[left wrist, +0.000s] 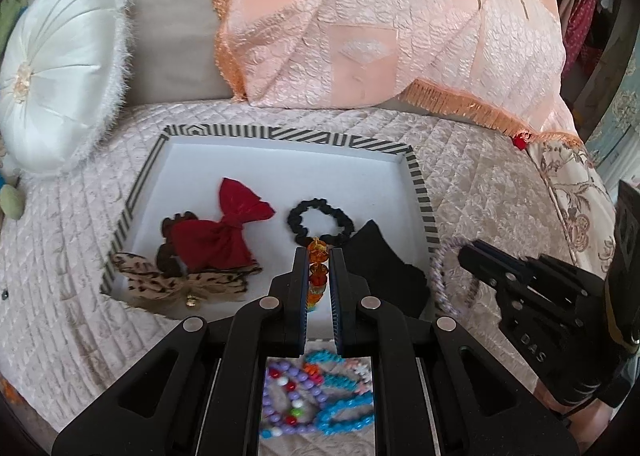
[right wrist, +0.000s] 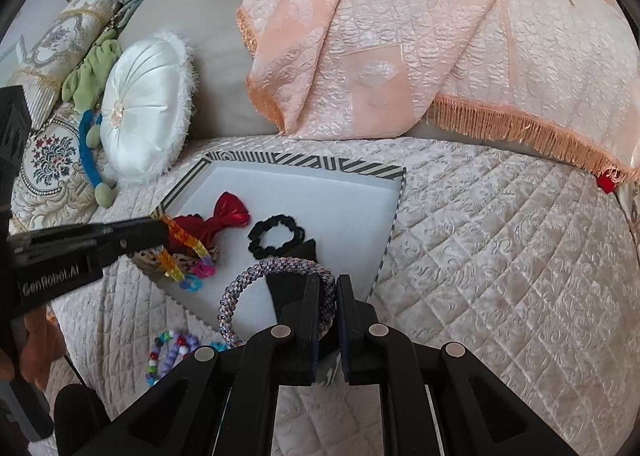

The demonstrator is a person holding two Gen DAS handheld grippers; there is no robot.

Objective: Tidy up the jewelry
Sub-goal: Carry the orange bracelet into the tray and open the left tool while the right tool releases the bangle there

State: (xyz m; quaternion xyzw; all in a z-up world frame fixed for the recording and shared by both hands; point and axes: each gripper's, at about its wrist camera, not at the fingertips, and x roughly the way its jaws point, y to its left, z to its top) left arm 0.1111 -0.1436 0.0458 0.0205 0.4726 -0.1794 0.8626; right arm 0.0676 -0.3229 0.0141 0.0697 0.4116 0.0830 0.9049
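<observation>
The left tool [left wrist: 319, 256] is clenched on a chain of clear orange and multicoloured plastic links [right wrist: 182, 252], which hangs from its tips over the near-left part of the striped-rim tray [left wrist: 420, 192]. The right tool [right wrist: 328, 288] is clenched on a braided lilac ring [right wrist: 256, 276], pinching it at the ring's 3 o'clock side above the tray's near edge.

In the tray, a red bow [left wrist: 224, 232] lies at 9 o'clock of a black scrunchie [left wrist: 320, 222], apart from it. A leopard-print bow [left wrist: 180, 284] sits at the red bow's 7 o'clock, touching it, and a black cloth piece [left wrist: 380, 260] lies at the scrunchie's 4 o'clock.

On the quilted bed cover [right wrist: 500, 256], at the tray's 6 o'clock, lie beaded bracelets [left wrist: 316, 400] in purple and blue. A round white cushion [left wrist: 60, 88] rests at the tray's 10 o'clock, a peach fringed blanket [left wrist: 380, 24] at its 12 o'clock.
</observation>
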